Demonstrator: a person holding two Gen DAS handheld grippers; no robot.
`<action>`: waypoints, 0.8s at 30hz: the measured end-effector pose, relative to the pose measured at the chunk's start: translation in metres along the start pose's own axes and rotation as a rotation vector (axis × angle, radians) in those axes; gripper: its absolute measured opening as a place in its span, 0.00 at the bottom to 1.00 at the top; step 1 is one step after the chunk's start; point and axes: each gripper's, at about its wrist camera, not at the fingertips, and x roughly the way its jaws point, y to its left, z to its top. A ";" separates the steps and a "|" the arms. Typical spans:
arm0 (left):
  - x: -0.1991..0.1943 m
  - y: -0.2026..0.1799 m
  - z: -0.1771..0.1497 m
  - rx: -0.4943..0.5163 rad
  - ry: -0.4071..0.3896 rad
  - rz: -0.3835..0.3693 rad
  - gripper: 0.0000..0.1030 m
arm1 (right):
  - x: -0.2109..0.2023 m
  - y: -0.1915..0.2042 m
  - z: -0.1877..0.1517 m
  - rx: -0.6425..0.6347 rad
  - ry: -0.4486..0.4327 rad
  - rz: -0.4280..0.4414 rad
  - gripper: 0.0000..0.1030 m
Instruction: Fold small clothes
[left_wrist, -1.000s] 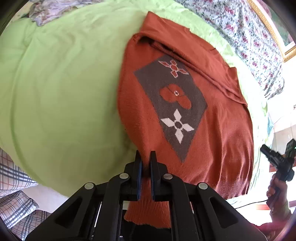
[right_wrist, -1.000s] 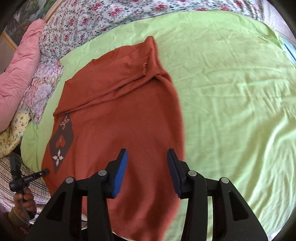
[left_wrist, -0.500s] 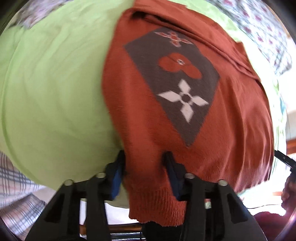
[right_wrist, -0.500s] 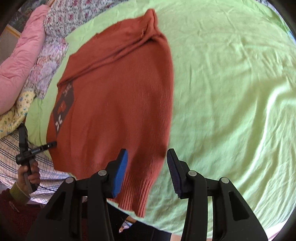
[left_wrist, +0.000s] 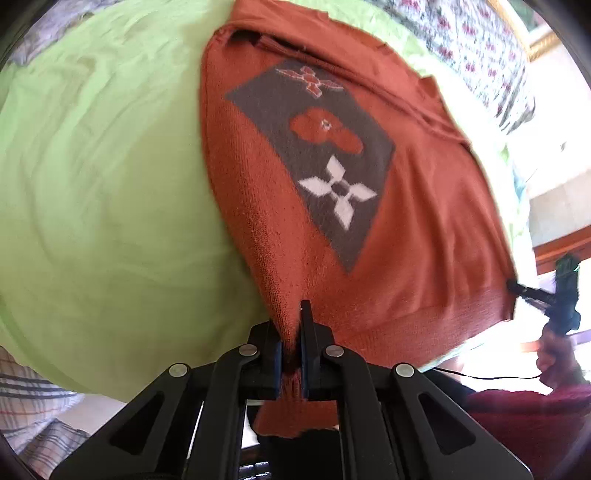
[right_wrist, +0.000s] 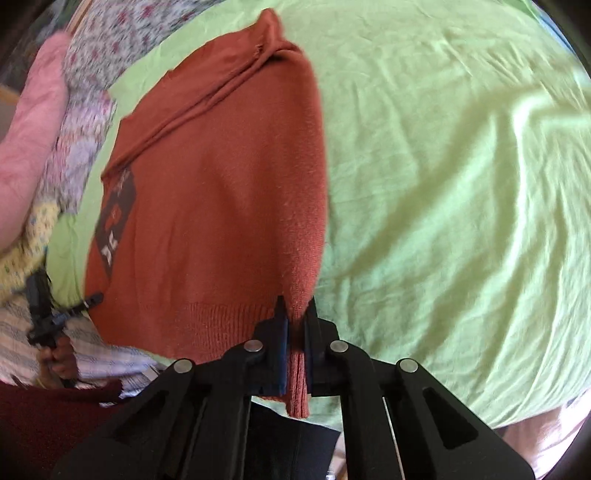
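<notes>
Left wrist view: the left gripper (left_wrist: 291, 341) has its fingers (left_wrist: 307, 332) clamped on the ribbed hem of the rust sweater (left_wrist: 424, 229), which spreads from there toward 12 and 1 o'clock over the green bedsheet (left_wrist: 103, 184). Grey motif panel (left_wrist: 314, 155) faces up. Right wrist view: the right gripper (right_wrist: 295, 332) has its fingers clamped on the hem's other corner; the sweater lies toward 11 o'clock, the sheet toward 2 o'clock.

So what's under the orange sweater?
The orange sweater lies spread on a light green bedsheet, which shows all around it. Whatever lies directly beneath the sweater is covered. Its ribbed hem hangs past the bed's edge, pinched by the left gripper and right gripper.
</notes>
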 end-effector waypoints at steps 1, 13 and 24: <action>-0.009 -0.004 0.003 0.009 -0.023 -0.034 0.04 | -0.007 -0.001 -0.001 0.042 -0.035 0.038 0.07; -0.051 -0.012 0.059 0.024 -0.151 -0.140 0.04 | -0.046 0.036 0.040 0.063 -0.254 0.236 0.07; -0.057 -0.016 0.181 0.008 -0.302 -0.117 0.04 | -0.033 0.063 0.168 -0.013 -0.339 0.258 0.07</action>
